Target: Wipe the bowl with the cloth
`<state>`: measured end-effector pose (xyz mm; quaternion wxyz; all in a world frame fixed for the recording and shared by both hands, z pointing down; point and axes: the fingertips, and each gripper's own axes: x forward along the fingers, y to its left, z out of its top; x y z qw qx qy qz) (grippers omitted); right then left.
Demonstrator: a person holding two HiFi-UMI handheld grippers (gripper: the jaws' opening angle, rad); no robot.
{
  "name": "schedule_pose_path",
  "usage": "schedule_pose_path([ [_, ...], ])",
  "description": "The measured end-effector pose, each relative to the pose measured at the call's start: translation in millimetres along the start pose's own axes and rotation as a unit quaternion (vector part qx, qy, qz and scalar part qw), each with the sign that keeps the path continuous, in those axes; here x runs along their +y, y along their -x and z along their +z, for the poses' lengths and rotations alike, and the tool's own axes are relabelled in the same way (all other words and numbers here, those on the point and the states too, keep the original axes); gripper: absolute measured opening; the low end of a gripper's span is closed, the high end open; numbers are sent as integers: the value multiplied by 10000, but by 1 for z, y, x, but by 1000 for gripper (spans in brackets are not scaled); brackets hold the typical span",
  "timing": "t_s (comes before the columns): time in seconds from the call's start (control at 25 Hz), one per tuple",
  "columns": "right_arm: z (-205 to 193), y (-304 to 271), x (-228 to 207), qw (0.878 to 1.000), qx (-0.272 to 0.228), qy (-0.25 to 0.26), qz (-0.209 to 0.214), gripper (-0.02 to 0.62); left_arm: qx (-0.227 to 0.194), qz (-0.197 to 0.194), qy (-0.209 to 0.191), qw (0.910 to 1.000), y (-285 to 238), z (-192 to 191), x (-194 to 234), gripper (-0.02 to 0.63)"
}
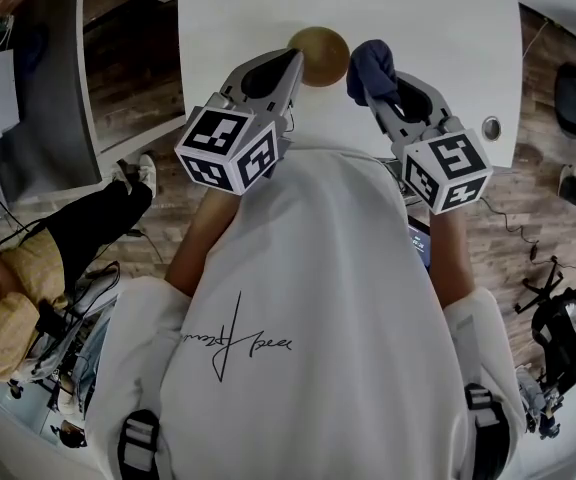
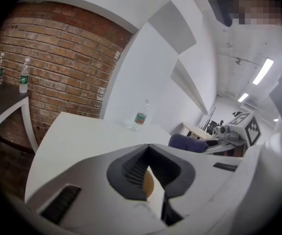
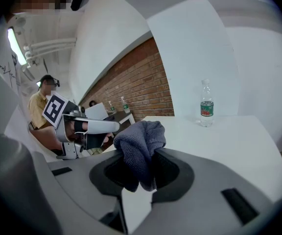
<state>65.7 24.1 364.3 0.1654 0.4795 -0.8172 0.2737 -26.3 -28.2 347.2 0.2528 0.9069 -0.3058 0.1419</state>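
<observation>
Your left tongs (image 1: 294,63) are clenched on the left rim of the tan bowl (image 1: 320,55); in the left gripper view a sliver of that tan wall shows between the closed dark pads. The bowl is over the near part of the white tabletop (image 1: 368,8), just ahead of your chest; whether it rests on the surface or is lifted off it you cannot tell from these views. Your right tongs (image 1: 376,93) are grasping the dark blue-grey cloth (image 1: 371,68); it is bunched between the pads, with a rounded wad standing above them and a fold hanging below. The cloth is just beside the right edge of the bowl; whether the two touch is not clear. Both tongs point forward and slightly down, converging on the bowl from either side; the marker cube (image 1: 230,148) of the left one and the marker cube (image 1: 448,171) of the right one sit nearest you. A clear water bottle (image 3: 207,104) stands upright at the far side of the tabletop, well apart from the bowl.
</observation>
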Motion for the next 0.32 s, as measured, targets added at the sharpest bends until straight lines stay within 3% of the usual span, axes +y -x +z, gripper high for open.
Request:
schedule_pose_path([
  [0.32,1,-1,7,9999,19,87,110,98,41,100,-106,9999,-4,-2,1,-15],
])
